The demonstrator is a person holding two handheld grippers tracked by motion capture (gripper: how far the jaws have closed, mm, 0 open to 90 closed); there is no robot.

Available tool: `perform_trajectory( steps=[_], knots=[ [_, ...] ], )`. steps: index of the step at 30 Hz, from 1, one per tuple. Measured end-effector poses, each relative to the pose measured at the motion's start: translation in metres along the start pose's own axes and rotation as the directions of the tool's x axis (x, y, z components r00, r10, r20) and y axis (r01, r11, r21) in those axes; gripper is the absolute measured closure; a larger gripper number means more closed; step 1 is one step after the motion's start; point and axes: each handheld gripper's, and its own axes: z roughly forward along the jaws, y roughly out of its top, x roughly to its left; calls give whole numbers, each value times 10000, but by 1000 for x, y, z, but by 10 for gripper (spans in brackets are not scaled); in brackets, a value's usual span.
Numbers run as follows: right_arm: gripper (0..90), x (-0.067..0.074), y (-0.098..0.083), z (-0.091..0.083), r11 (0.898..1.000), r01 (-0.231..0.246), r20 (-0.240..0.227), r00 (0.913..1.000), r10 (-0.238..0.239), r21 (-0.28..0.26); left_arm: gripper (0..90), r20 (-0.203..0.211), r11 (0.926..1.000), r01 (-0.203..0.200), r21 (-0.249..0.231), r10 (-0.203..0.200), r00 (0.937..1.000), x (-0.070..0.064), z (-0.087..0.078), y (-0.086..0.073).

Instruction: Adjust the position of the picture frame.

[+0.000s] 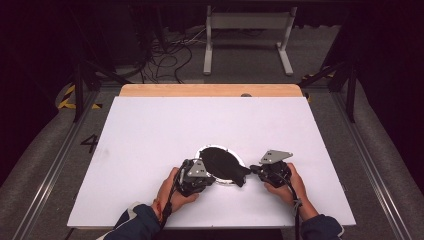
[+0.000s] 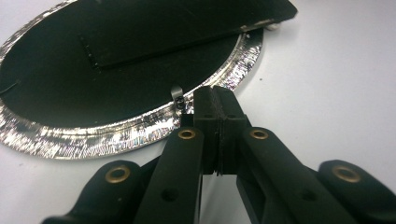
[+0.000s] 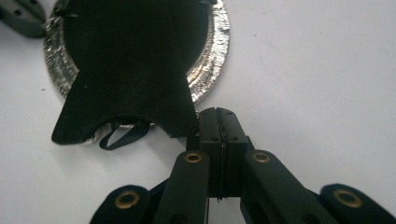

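I see an oval silver-rimmed frame [image 1: 221, 165] lying back-up near the table's [image 1: 150, 130] front centre, its black stand flap [image 3: 126, 70] swung out toward 4 o'clock. My left gripper [image 2: 218, 100], jaws pressed together on nothing, sits at the rim's 8 o'clock edge; my right gripper [image 3: 218, 114], likewise closed and empty, rests beside the flap's corner.

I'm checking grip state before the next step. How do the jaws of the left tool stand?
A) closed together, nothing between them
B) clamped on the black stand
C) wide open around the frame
A: in the left gripper view the left tool has its pads pressed together beside the silver frame.
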Motion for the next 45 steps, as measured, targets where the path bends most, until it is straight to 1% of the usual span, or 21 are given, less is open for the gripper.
perform_trajectory(
  steps=[4,9,10,11,12,13,14,16,22,28,29,30,31,34,35,37,38,40,42,44,45],
  knots=[
    [900,5,0,-1,9999,142,-95,9999,-142,43,897,-119,9998,185,-85,-186,9998,6,-2,-1],
    [900,15,2,0,9994,343,-527,9980,-341,30,896,-486,9992,395,-109,-400,9980,15,-5,-4],
    [900,17,2,0,9992,399,-611,9973,-396,32,896,-486,9992,395,-109,-400,9980,15,-5,-4],
    [900,19,3,0,9989,476,-650,9968,-471,50,896,-593,9988,481,-110,-487,9971,18,-6,-5],
    [900,21,4,0,9984,555,-718,9959,-548,68,896,-667,9993,373,-94,-378,9971,21,-6,-5],
    [900,24,4,0,9981,612,-788,9951,-604,68,896,-715,9986,497,-165,-508,9961,21,-6,-6],
    [900,26,5,1,9979,637,-806,9948,-630,64,897,-754,9988,455,-157,-465,9961,23,-6,-6],
    [900,29,6,1,9978,659,-814,9946,-651,76,896,-797,9981,566,-226,-583,9951,26,-6,-7],
    [900,39,9,2,9981,619,-567,9965,-621,-47,896,-941,9980,573,-255,-594,9938,30,-5,-6],
    [900,40,8,3,9989,446,-779,9959,-454,-126,896,-941,9985,492,-242,-513,9942,35,-3,-3],
    [900,40,8,3,9991,397,-782,9961,-408,-154,896,-960,9990,383,-220,-403,9946,37,-2,-2],
    [900,41,8,5,9994,257,-795,9965,-274,-216,896,-989,9990,388,-238,-410,9943,40,1,0],
    [900,41,8,5,9995,220,-832,9963,-238,-227,897,-988,9994,276,-210,-295,9947,43,2,2],
    [900,42,7,6,9996,18,-949,9955,-44,-271,897,-1073,9995,222,-236,-246,9939,44,4,4],
    [900,44,7,6,9996,-21,-908,9959,-4,-268,897,-1071,9993,299,-236,-323,9937,44,4,4],
    [900,45,7,6,9996,-15,-843,9964,-9,-289,896,-1084,9997,187,-163,-203,9939,44,3,4],
    [900,46,7,6,9996,-7,-841,9965,-19,-298,896,-1062,9996,238,-170,-255,9940,44,3,4],
    [900,47,7,6,9994,15,-810,9967,-43,-349,895,-788,9995,301,-114,-309,9964,42,1,3],
    [898,48,6,6,9993,161,-631,9978,-182,-332,895,-384,10000,37,87,-34,9993,38,-1,4],
    [890,48,6,5,9992,315,-628,9975,-330,-250,891,-245,9987,-326,395,336,9991,30,-1,5],
    [888,48,6,5,9990,393,-639,9971,-406,-222,887,-237,9977,-537,417,548,9982,29,-1,6]
  ],
)
